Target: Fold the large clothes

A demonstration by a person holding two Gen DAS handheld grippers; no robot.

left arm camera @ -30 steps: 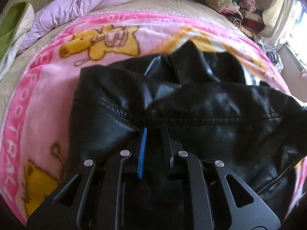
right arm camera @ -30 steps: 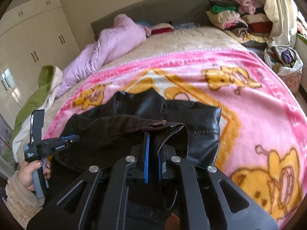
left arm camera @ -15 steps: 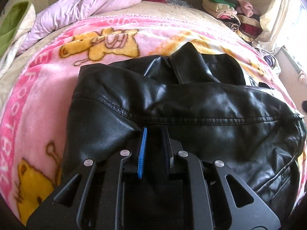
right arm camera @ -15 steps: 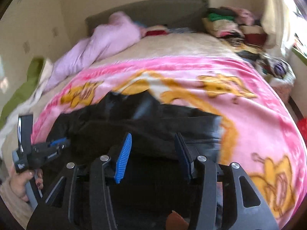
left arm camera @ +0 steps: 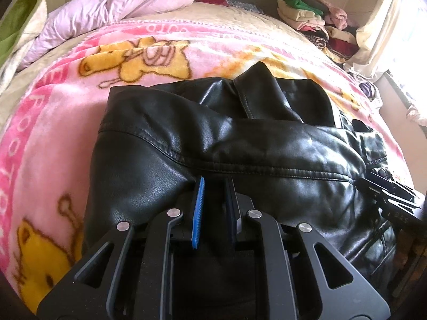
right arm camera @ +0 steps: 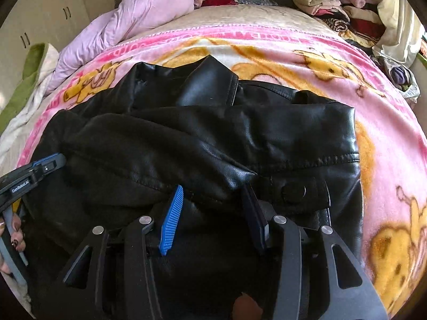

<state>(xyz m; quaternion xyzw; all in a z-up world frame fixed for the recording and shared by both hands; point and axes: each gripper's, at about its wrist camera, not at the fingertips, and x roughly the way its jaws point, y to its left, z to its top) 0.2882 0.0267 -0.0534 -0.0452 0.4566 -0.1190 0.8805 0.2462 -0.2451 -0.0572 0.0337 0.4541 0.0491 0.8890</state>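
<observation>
R gripper has just let go: a sec ago its jaws were pinched shut on the jacket's snap-tab edge, now they stand about half open w/ nothing pressed between the pads, and it has dropped lower over the leather. The black leather jacket fold now lies draped across the body, snap tab at 3 o'clock of the jaws. L gripper hasn't shifted; nearly shut, pads nipping the jacket's near edge. Jacket sits mid-bed on the pink cartoon blanket, collar at 12 o'clock. Likely one fold is laid; L side prob next.
</observation>
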